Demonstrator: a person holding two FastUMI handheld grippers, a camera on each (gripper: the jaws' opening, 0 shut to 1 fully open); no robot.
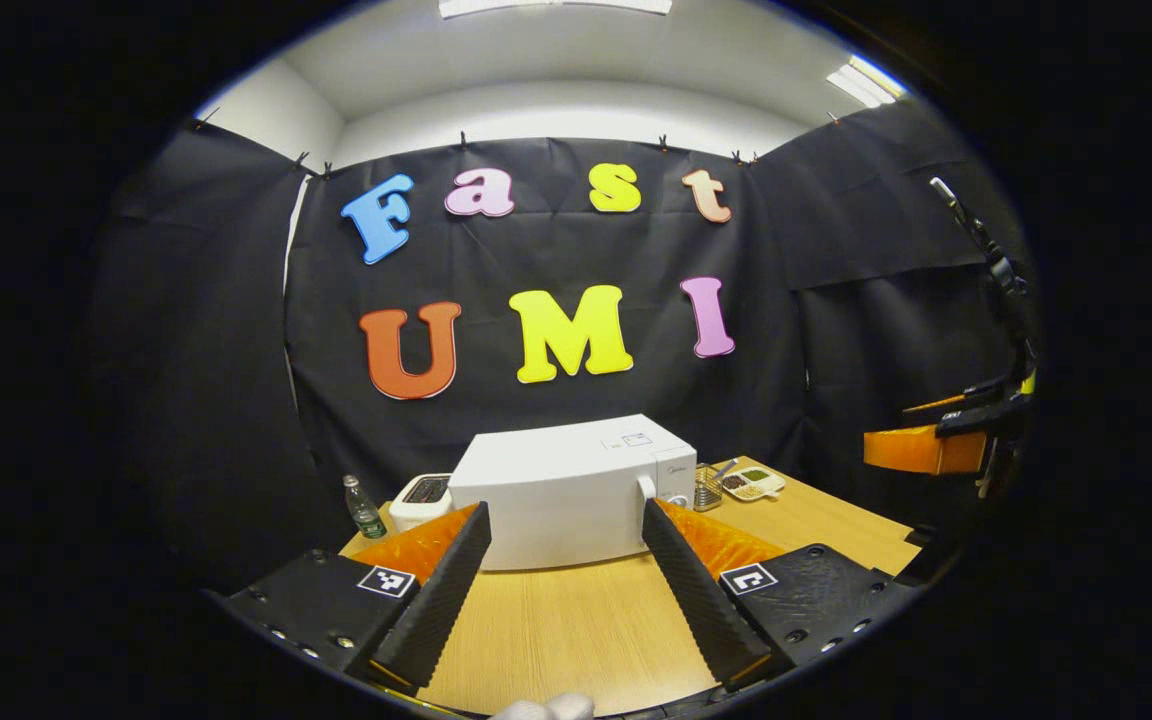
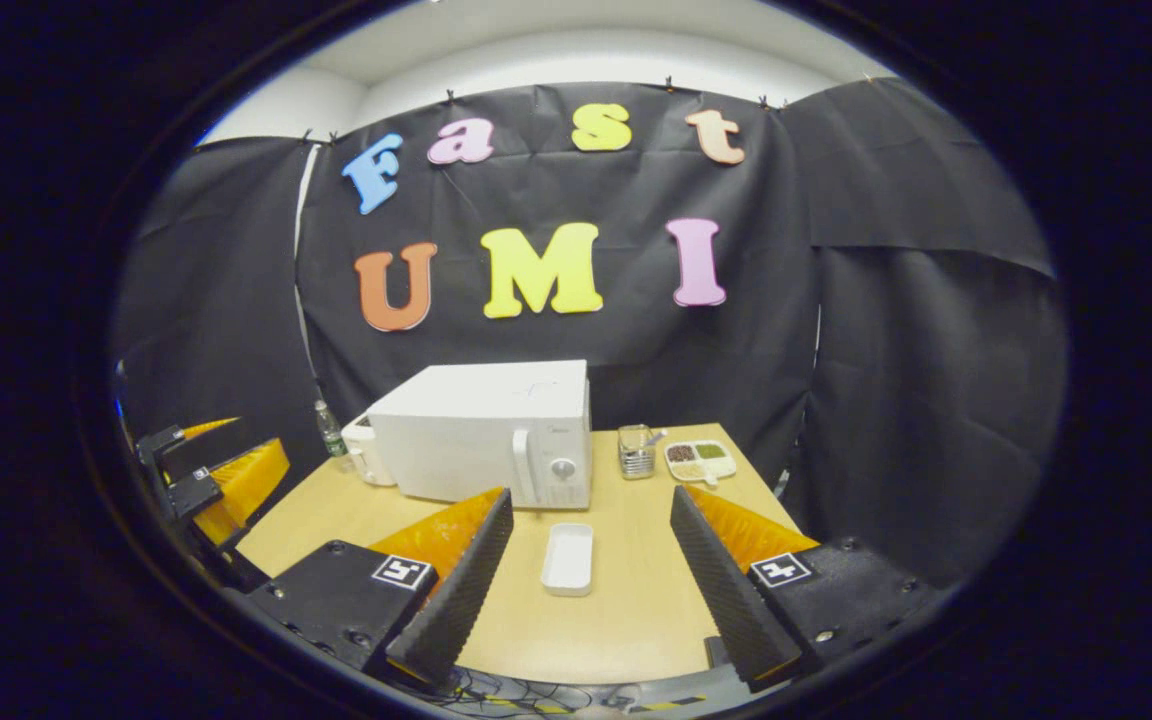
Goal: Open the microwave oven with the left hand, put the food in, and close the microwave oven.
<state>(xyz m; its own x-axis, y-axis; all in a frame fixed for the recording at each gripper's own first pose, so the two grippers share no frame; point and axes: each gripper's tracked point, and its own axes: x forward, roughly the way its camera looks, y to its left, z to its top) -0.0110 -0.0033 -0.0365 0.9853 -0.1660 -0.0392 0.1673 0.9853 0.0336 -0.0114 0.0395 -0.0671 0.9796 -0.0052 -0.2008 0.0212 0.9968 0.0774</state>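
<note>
A white microwave oven point(image 1: 566, 490) point(image 2: 491, 430) stands at the back of the wooden table with its door shut; the handle and knob sit at its right end. A white rectangular food tray point(image 2: 568, 558) lies on the table in front of the oven's right end. My left gripper point(image 1: 566, 590) is open, its fingers framing the oven from well short of it. My right gripper point(image 2: 591, 585) is open too, with the tray lying between and beyond its fingers, untouched. The left gripper point(image 2: 211, 480) appears at the left edge of the right gripper view, the right gripper point(image 1: 936, 440) at the right edge of the left gripper view.
A white toaster point(image 1: 419, 498) and a small water bottle point(image 1: 364, 508) stand left of the oven. A metal utensil holder point(image 2: 636, 450) and a divided dish of grains point(image 2: 701, 460) sit to its right. The wooden table point(image 2: 636, 600) reaches toward me.
</note>
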